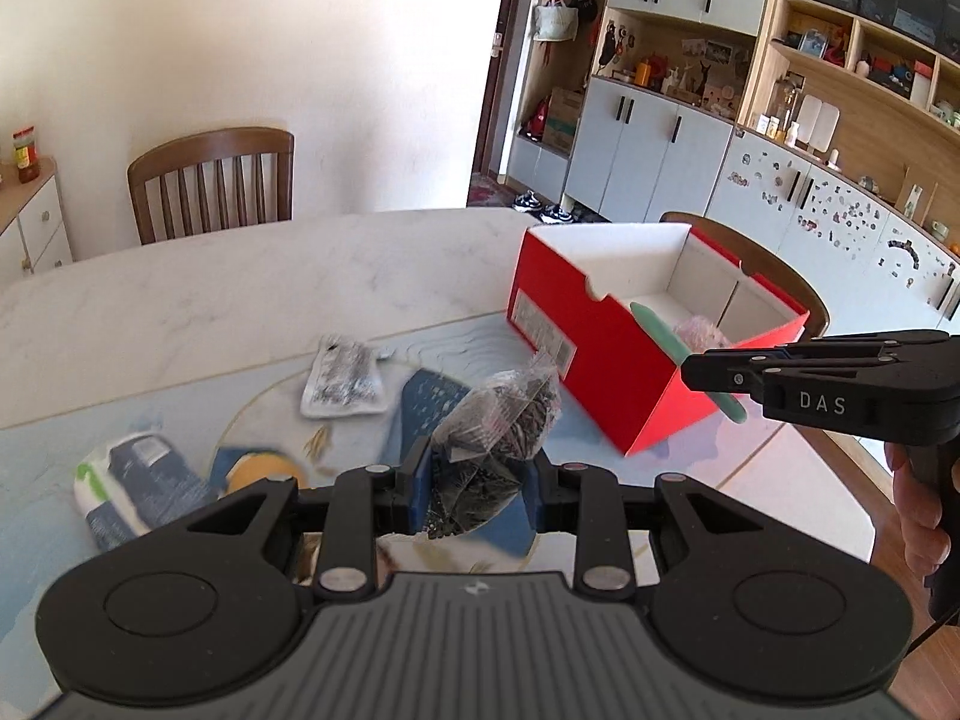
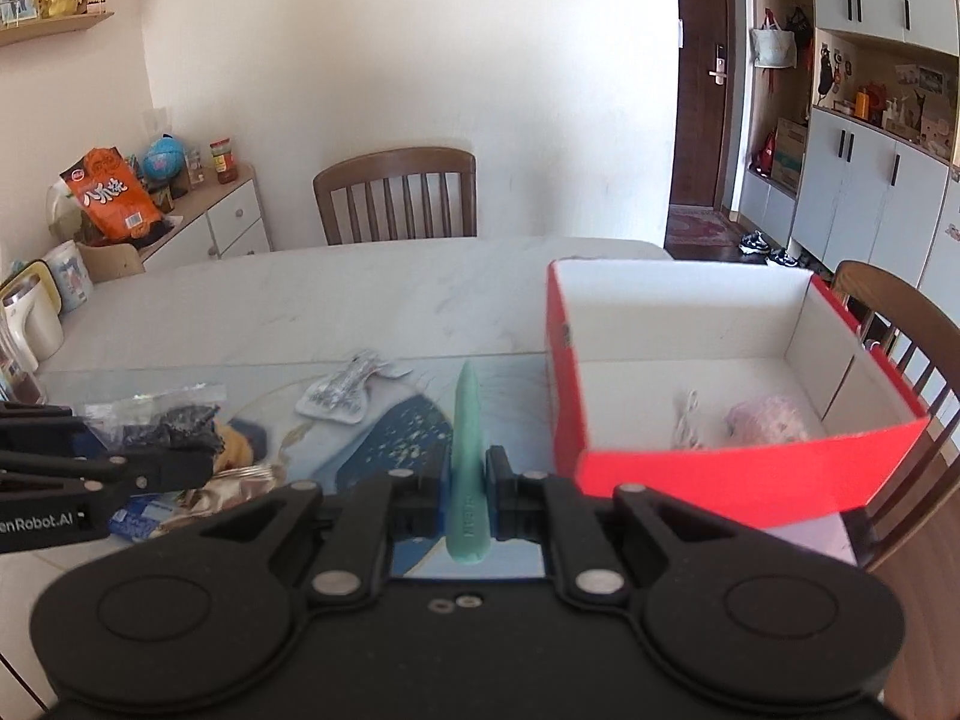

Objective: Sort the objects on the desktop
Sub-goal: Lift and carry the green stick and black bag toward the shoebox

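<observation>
My left gripper [image 1: 477, 483] is shut on a clear plastic bag of dark stuff [image 1: 495, 432], lifted above the table mat; the bag also shows in the right wrist view [image 2: 159, 423]. My right gripper [image 2: 468, 489] is shut on a long mint-green stick [image 2: 467, 450], held just left of the red shoe box [image 2: 744, 468]; in the left wrist view the stick [image 1: 663, 339] hangs over the box's near corner [image 1: 600, 372]. Inside the box lie a pink bundle [image 2: 768, 426] and a white cord [image 2: 687, 420].
On the blue-patterned mat lie a silver foil pack [image 1: 342, 381], a blue-and-white packet [image 1: 129, 483] and a yellow round item [image 1: 261, 468]. Wooden chairs stand at the table's far side [image 2: 399, 195] and right side [image 2: 900, 336]. A sideboard with clutter [image 2: 198, 210] stands at left.
</observation>
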`<state>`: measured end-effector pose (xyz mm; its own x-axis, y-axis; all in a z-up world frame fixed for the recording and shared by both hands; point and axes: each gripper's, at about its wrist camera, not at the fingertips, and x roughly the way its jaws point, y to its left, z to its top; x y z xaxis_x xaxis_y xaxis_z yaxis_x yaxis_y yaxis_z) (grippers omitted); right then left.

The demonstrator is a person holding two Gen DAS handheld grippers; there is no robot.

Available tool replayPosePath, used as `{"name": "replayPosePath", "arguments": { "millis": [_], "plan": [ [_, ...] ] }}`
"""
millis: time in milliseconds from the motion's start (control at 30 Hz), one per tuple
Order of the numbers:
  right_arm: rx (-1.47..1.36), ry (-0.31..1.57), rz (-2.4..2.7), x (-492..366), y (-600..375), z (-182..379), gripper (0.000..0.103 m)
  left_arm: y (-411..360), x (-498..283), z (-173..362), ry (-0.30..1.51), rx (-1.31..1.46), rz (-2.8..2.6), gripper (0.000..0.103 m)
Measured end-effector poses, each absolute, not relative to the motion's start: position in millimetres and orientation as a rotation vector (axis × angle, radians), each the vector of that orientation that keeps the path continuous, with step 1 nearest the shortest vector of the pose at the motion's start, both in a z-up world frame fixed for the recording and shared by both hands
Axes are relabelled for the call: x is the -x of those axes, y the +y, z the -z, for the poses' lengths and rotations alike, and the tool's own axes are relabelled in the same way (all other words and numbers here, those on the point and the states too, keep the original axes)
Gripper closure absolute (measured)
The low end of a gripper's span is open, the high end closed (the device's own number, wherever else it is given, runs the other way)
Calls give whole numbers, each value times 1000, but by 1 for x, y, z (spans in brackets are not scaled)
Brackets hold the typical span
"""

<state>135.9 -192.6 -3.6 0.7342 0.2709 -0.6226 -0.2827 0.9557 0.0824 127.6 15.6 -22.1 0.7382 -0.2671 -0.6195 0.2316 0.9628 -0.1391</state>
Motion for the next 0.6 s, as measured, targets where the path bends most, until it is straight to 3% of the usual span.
{"name": "replayPosePath", "arguments": {
  "millis": [600],
  "plan": [
    [4,650,-317,-190,-260,-12,92,-55,-175,7,673,71,277,75]
  ]
}}
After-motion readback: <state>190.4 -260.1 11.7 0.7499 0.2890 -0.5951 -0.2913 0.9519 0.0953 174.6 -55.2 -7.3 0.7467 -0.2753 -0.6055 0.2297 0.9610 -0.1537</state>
